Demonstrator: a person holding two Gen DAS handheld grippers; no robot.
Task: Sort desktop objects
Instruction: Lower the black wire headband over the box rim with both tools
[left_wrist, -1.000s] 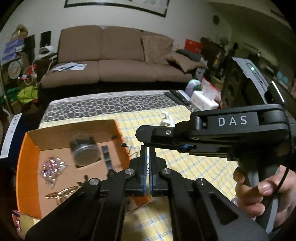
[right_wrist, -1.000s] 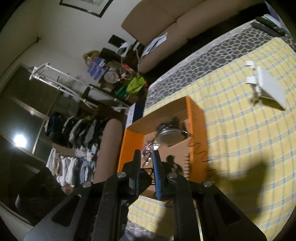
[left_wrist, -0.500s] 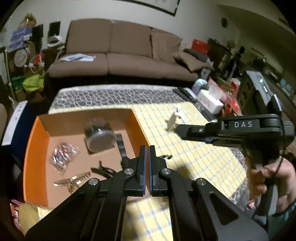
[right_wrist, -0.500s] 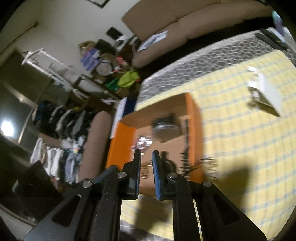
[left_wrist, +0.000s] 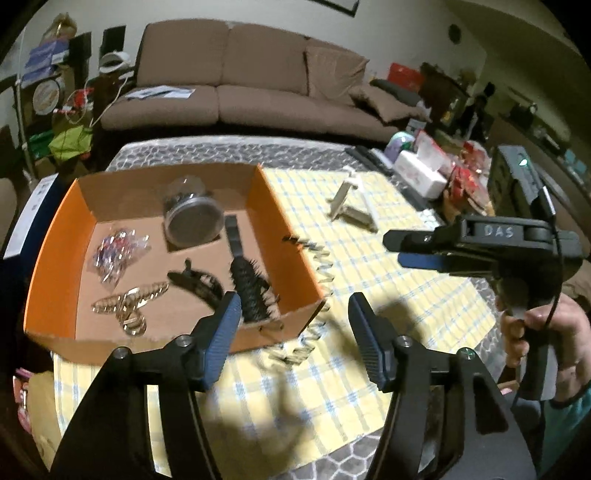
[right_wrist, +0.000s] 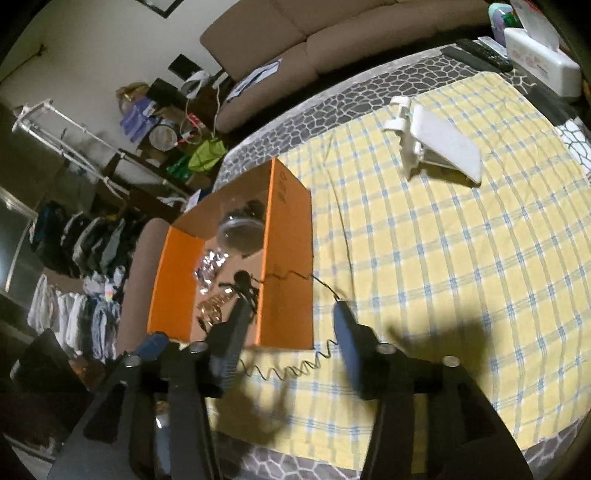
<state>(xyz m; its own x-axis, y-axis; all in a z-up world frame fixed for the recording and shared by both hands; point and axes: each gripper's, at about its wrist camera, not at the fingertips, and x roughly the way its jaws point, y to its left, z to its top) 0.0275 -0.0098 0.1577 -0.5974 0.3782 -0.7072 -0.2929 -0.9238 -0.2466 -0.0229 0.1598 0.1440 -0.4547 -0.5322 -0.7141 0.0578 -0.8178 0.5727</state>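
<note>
Jaws of left gripper and right gripper opening, empty, over thin dark coiled cord beside orange box.

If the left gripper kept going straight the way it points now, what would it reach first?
Probably the coiled wire lying on the yellow checked cloth beside the orange box. It sits between the opening jaws of the left gripper, nothing held. Depth is unclear; it could touch the cloth just past it.

Both tongs, left and right, are opening after being shut
</note>
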